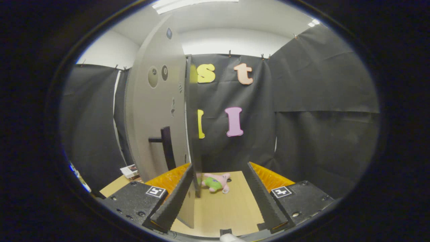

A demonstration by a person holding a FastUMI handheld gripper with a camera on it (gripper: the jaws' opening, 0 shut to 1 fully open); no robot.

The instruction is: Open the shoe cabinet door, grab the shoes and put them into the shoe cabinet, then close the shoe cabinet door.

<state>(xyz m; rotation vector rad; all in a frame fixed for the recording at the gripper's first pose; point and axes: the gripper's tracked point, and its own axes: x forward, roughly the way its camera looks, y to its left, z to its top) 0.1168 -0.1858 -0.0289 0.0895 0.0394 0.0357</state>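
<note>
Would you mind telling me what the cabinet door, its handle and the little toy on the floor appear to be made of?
The cabinet door looks like matte grey laminated board, with a flat, even face. Its handle seems dark metal or plastic; hard to tell. The plush toy looks like soft pink and green fabric. The hand-held gripper is open, its fingers astride the door's edge.

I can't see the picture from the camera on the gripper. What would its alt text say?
An open gripper faces the edge of a grey shoe cabinet door that stands swung out, the door's edge just inside one finger and its dark handle facing away from the gap. Beyond the fingers, a pink and green plush toy lies on the light wooden floor, with black cloth walls behind.
</note>
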